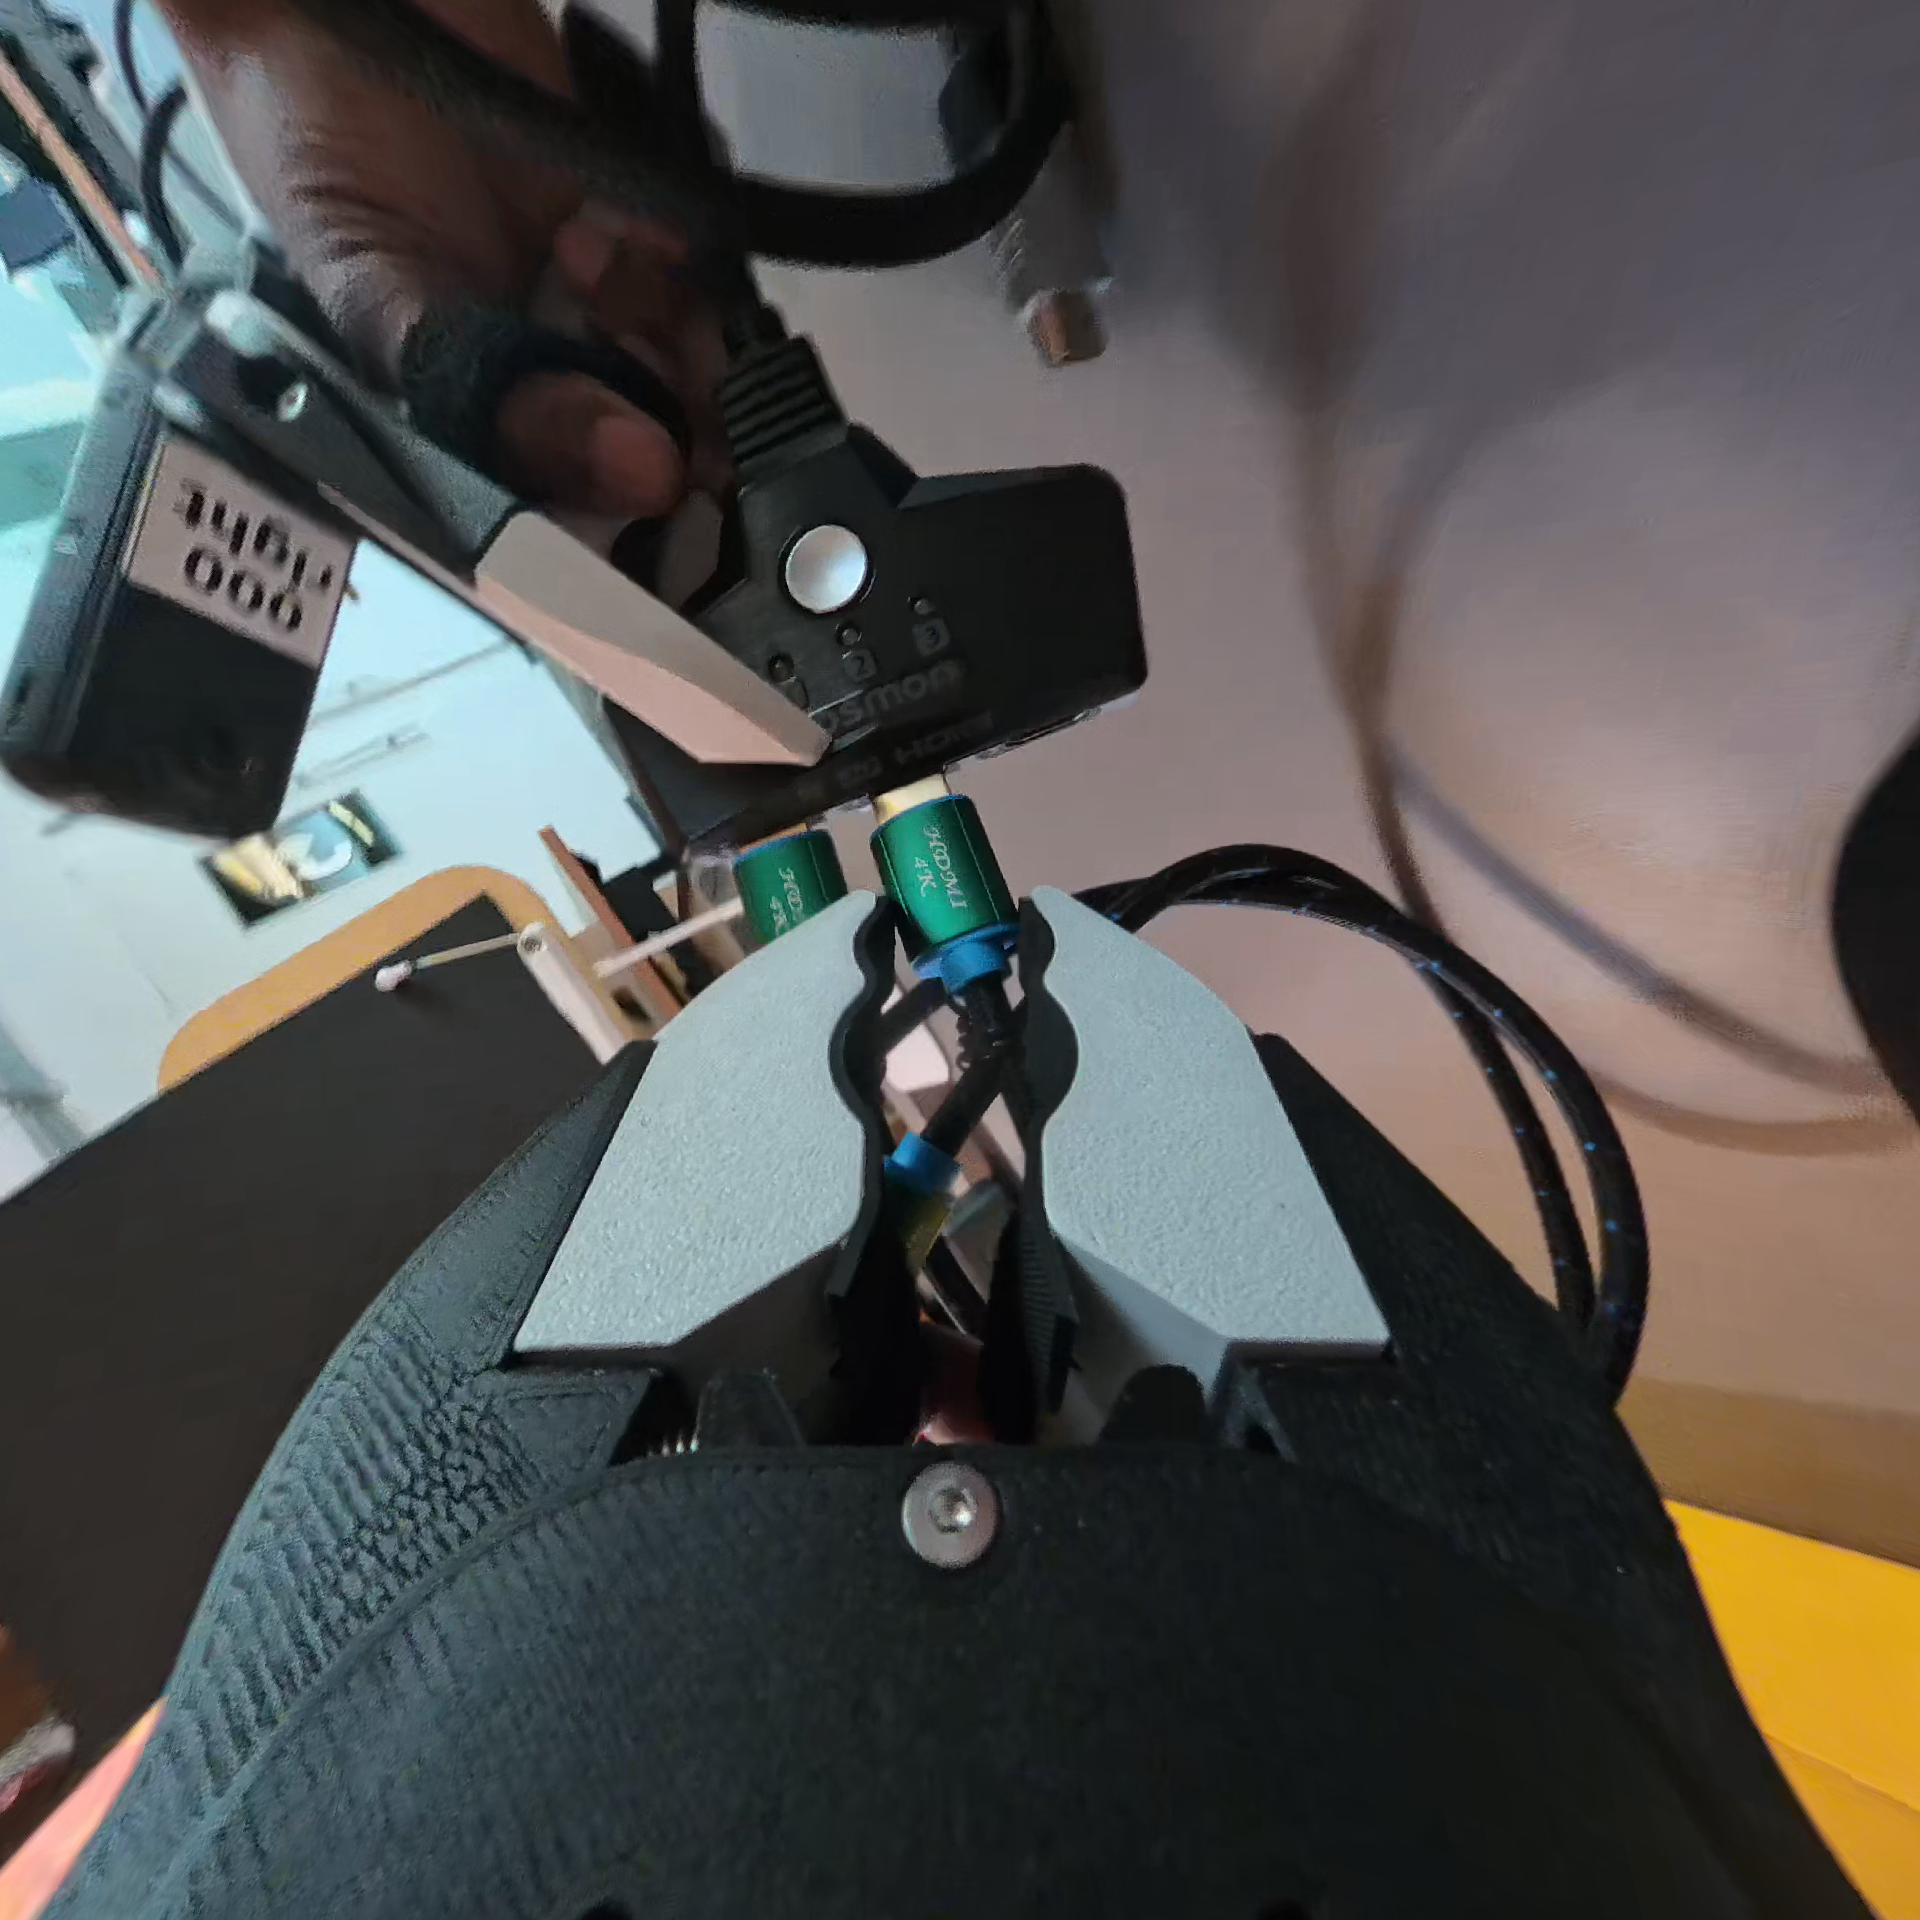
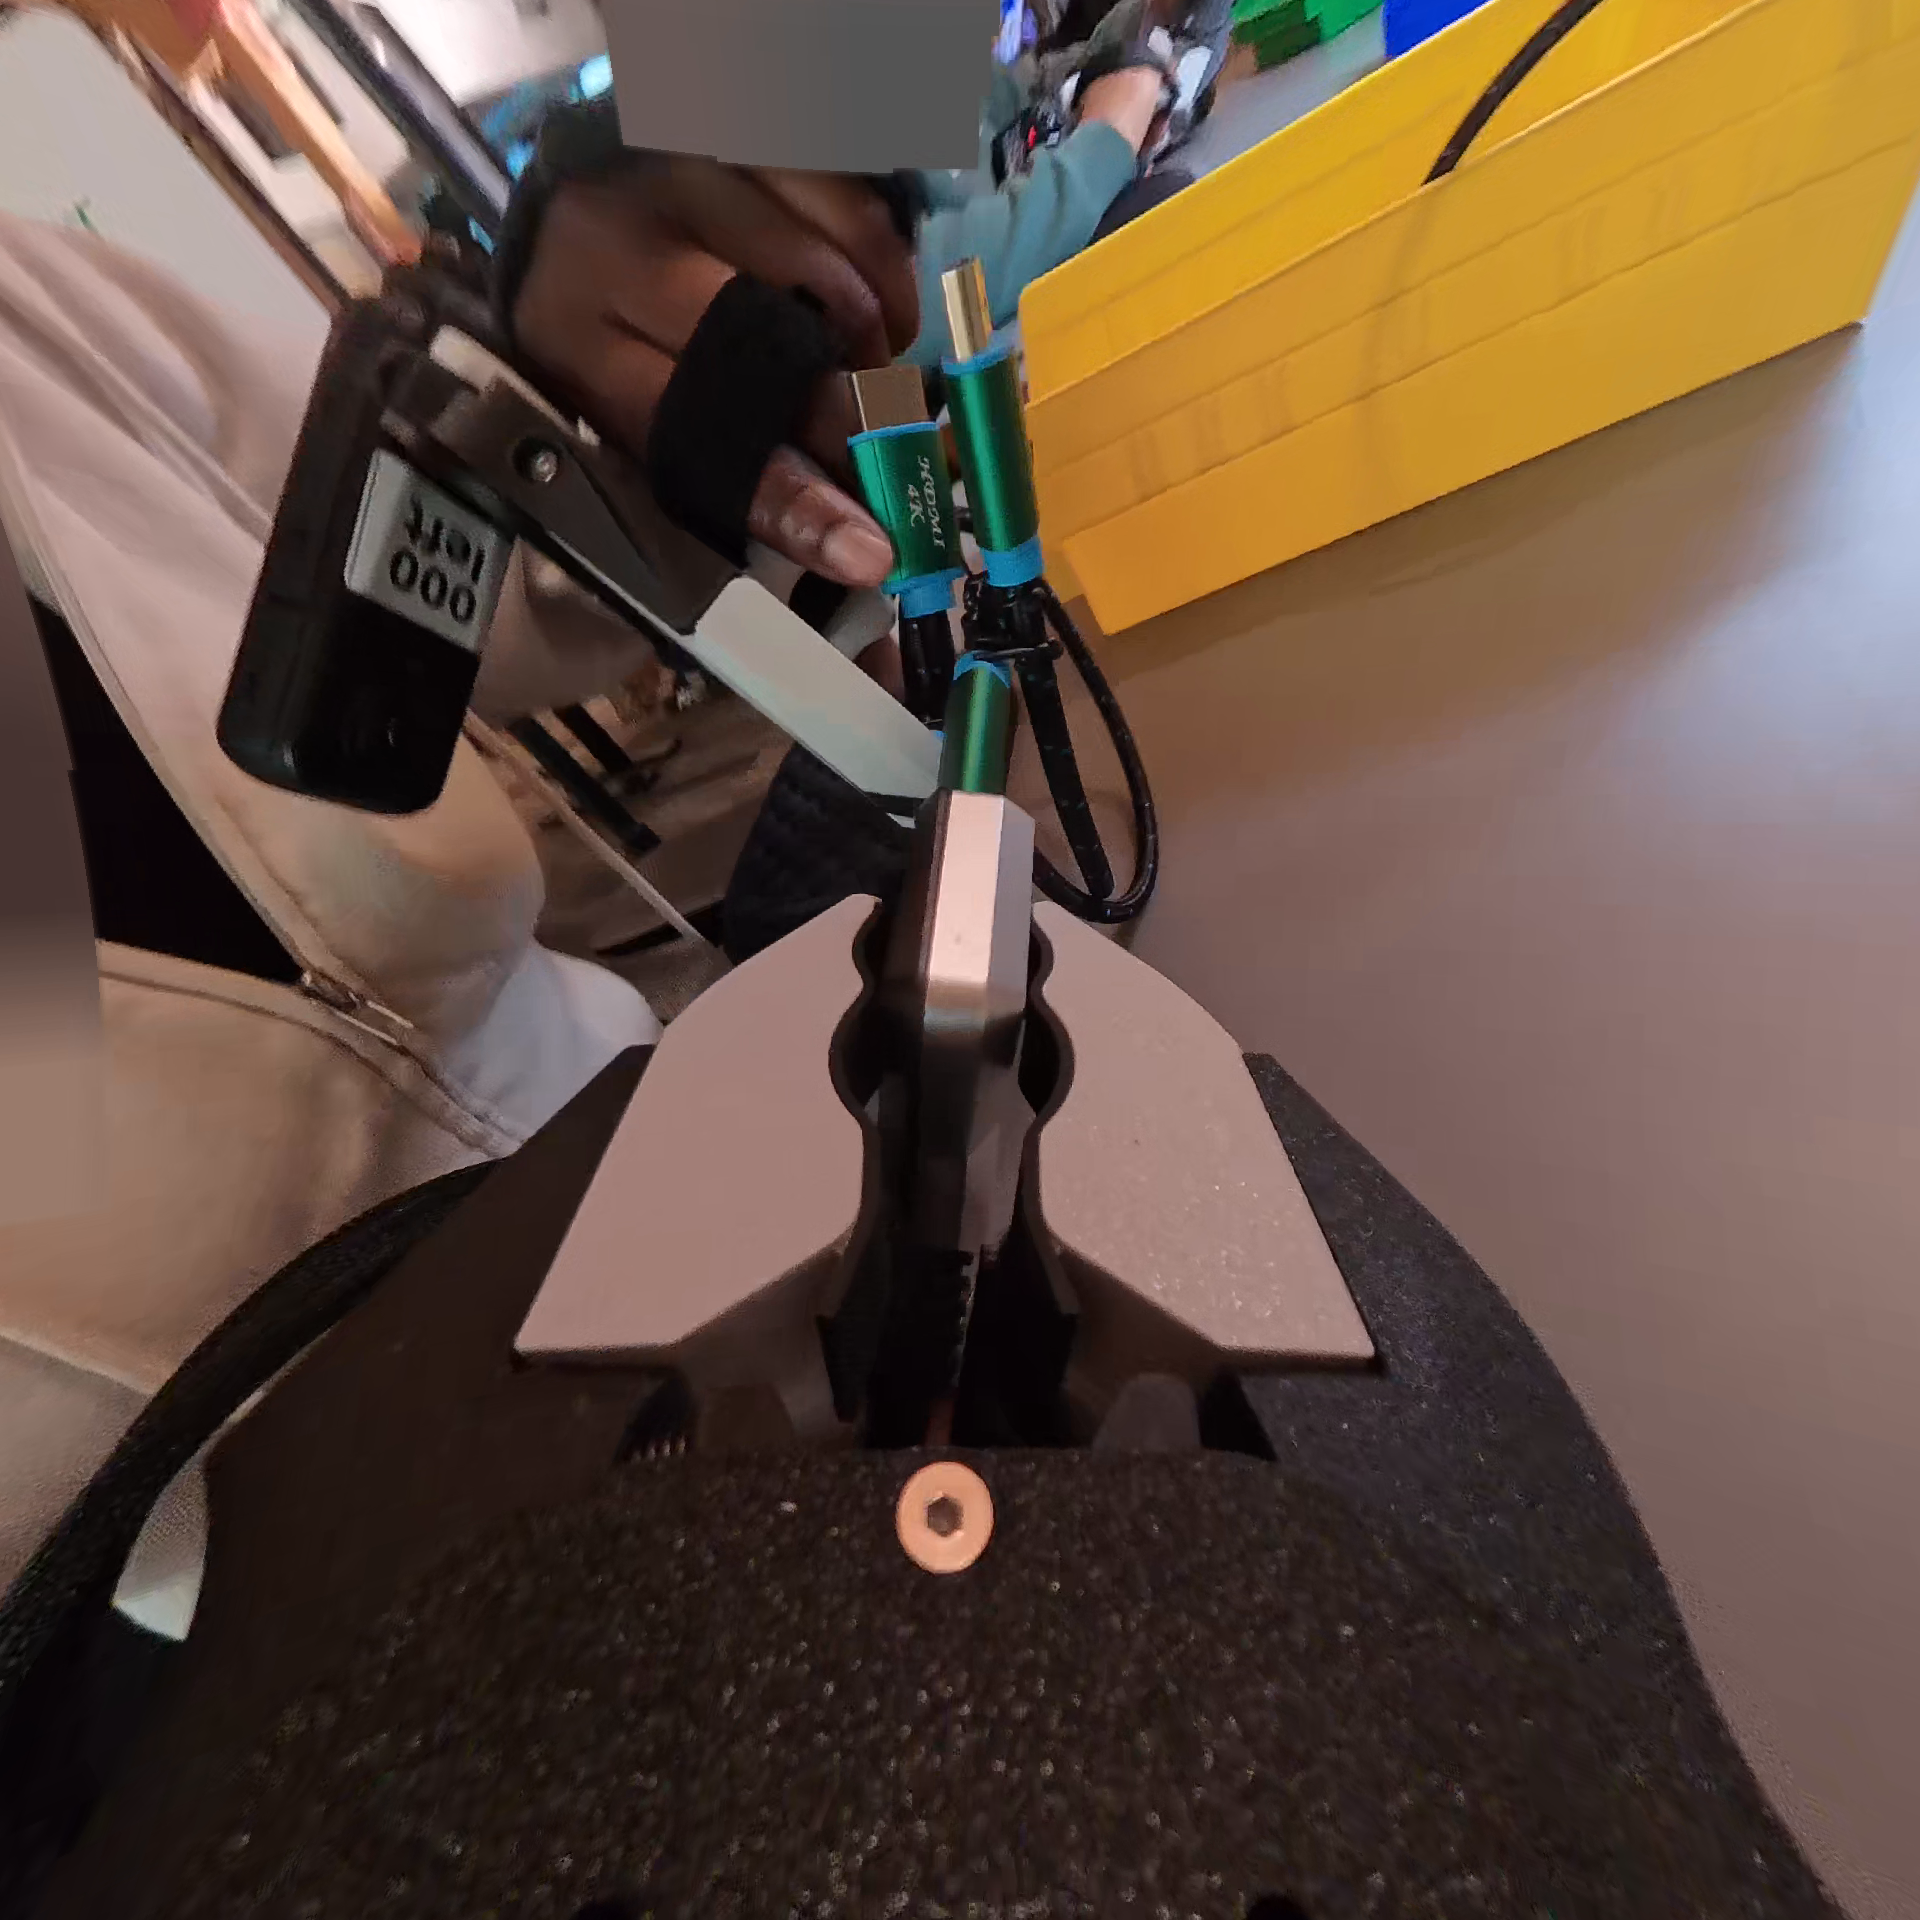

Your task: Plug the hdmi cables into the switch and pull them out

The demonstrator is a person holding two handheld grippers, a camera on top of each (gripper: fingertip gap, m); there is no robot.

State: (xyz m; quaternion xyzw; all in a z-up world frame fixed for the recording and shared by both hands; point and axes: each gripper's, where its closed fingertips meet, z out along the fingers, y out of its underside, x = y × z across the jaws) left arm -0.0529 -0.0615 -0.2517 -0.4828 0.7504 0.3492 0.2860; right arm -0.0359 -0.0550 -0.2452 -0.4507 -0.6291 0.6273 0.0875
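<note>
**Plug tip at the switch port**

Left gripper [image 1: 951, 940] clamped on green HDMI plug [image 1: 940, 878], long axis pointing straight ahead, gold tip meeting HDMI switch [image 1: 935, 613]. Right gripper [image 2: 951, 966] pinches the switch edge-on. Second plug [image 1: 788, 878] just beside.

Bare worktop [image 2: 1507, 935] open to the right, yellow bin [image 2: 1455, 312] blocking far right, loose plugs [image 2: 920, 499] and cable loop [image 2: 1101, 790] crowding ahead of the switch [image 2: 961, 935], left tongs [image 2: 914, 769] closing the left side

Each wrist camera looked forward along its own fingers, very close in. Both views shared the green HDMI plugs [image 1: 940, 878] [image 2: 992, 457] and the switch [image 1: 935, 613] [image 2: 961, 935].
</note>
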